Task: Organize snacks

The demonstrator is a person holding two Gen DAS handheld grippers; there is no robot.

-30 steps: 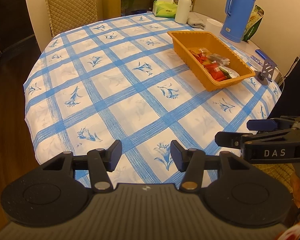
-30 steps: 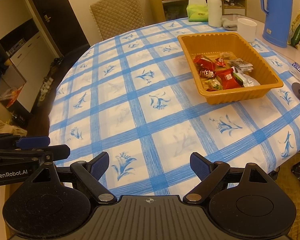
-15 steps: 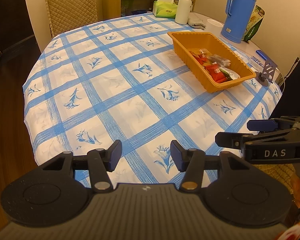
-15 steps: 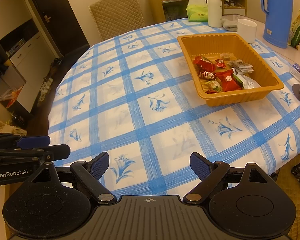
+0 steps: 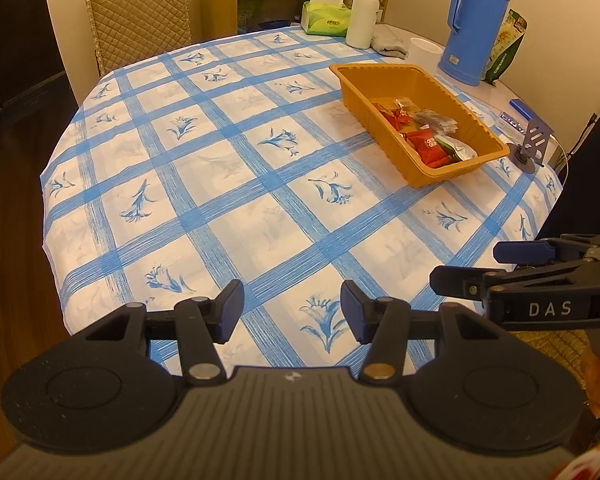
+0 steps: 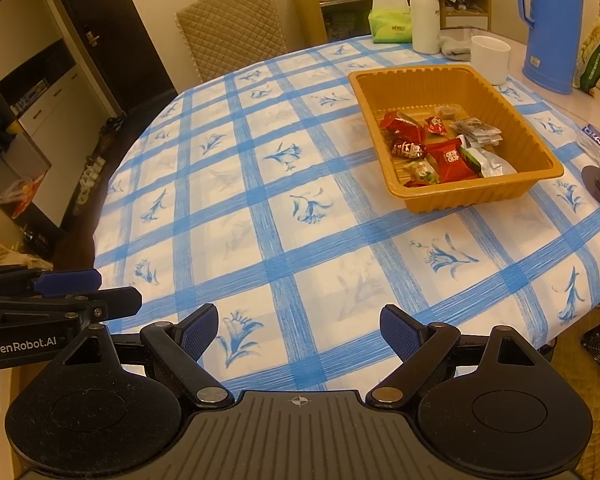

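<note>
While tablecloth [image 6: 284,216] lies bare, orange tray [image 6: 452,196] near far edge

tray [image 6: 476,196]: glossy plastic | tablecloth [image 6: 284,240]: matt cloth | wrappers [image 6: 450,160]: shiny foil

An orange tray [image 6: 452,200] sits at the right of the frame on the checked bench [image 6: 284,240]. Wrapped snacks [image 6: 440,148], mostly red with some silver, lie heaped in its near half.

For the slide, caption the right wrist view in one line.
Open right gripper above the checked tablecloth, wrapped snacks gathered in the orange tray.
</note>
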